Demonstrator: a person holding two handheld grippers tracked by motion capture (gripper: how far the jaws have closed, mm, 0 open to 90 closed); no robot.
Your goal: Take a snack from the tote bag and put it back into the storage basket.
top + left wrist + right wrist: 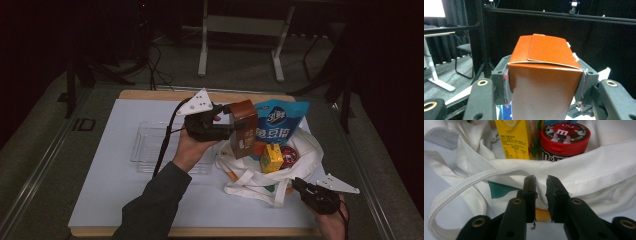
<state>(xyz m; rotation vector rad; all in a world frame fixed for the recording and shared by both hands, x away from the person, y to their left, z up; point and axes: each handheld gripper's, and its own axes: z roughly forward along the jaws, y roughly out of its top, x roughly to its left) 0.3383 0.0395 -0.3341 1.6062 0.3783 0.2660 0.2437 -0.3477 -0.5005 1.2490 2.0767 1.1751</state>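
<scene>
My left gripper (231, 121) is shut on a brown carton (244, 127), holding it upright in the air just above the left side of a white tote bag (305, 150). In the left gripper view the carton (544, 82) sits between the two jaws, whose pads press its sides. My right gripper (296, 184) is at the bag's near edge. In the right gripper view its jaws (541, 182) stand narrow with a fold of the bag's white fabric (599, 162) pinched between them. Inside the bag are a yellow juice box (511, 137), a red-lidded candy tub (565, 132) and a blue snack pouch (280, 122).
A clear plastic tray (150, 145) lies on the white mat (115, 190) to the left of the bag, under my left forearm. The bag's strap (456, 192) loops loose over the mat toward me. Table legs and cables stand on the floor beyond the table.
</scene>
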